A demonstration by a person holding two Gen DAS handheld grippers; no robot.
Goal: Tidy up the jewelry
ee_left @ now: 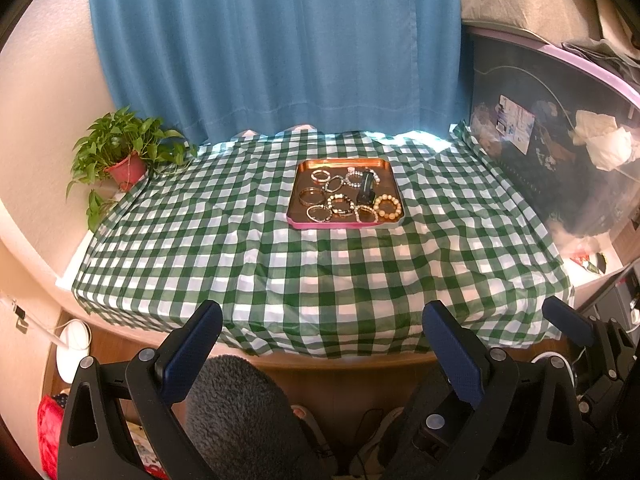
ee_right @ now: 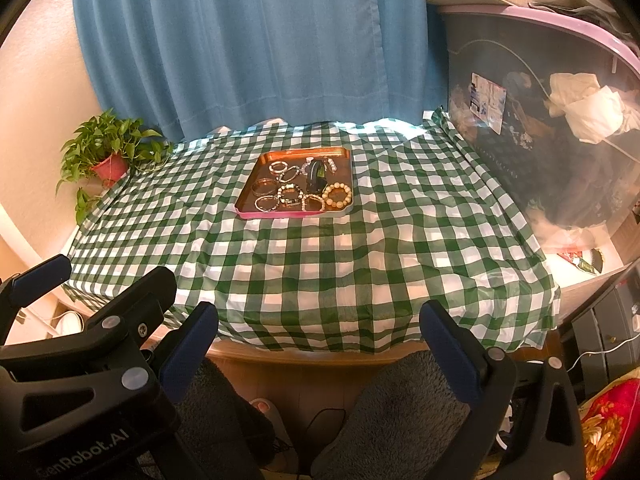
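Observation:
A copper tray with a pink front rim (ee_left: 320, 225) (ee_right: 296, 213) sits mid-table on the green checked cloth (ee_left: 280, 272). Inside it lie several bracelets and rings, among them a cream beaded bracelet (ee_left: 387, 205) (ee_right: 338, 194) and a black band (ee_left: 367, 190) (ee_right: 316, 176). My left gripper (ee_left: 324, 340) (ee_right: 96, 280) is held open off the table's front edge, well short of the tray, with nothing between its fingers. My right gripper (ee_right: 320, 336) is open beside it at the same distance, also holding nothing; one of its fingers (ee_left: 568, 320) shows in the left wrist view.
A potted plant (ee_left: 124, 152) (ee_right: 104, 152) stands at the table's far left corner. A large clear storage bin with a pink lid (ee_left: 560, 152) (ee_right: 540, 140) borders the right side. A blue curtain (ee_left: 280, 48) hangs behind. The person's grey fleece-clad knees (ee_left: 240, 412) (ee_right: 400, 400) are below the grippers.

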